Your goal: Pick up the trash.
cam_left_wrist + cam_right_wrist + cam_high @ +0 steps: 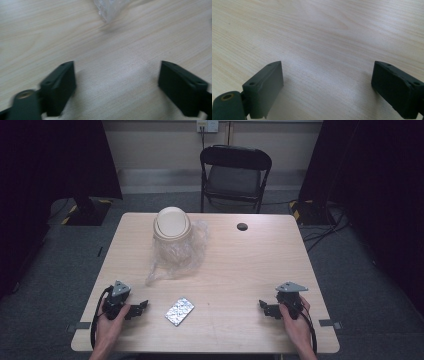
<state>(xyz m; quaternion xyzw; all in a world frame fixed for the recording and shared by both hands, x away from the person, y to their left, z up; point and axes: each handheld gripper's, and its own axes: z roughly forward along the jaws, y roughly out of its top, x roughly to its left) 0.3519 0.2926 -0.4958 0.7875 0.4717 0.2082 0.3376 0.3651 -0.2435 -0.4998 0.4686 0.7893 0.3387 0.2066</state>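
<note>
Two hands rest near the front edge of the table [235, 270], and each one holds a gripper. The left gripper [139, 308] sits at the front left and the right gripper [264, 307] sits at the front right. Both point in toward the middle. In the left gripper view and in the right gripper view the two black jaws stand wide apart, with nothing but bare wood between them, so both are open and hold nothing. The closest thing to them is a small shiny foil packet [180, 311]. It lies flat on the table, just to the right of the left gripper and well apart from the right one. So the left hand is the nearer one, and I think it should do the picking. The packet is longer one way than the other. Its long side runs slanted, from front left up to back right. To grab it well, the jaws should close across its short side. Farther back sits a stack of pale bowls [171, 225] on a crinkly clear plastic bag [176, 256]. One corner of that bag [110, 11] shows ahead of the left jaws, but it is not touching them.
</note>
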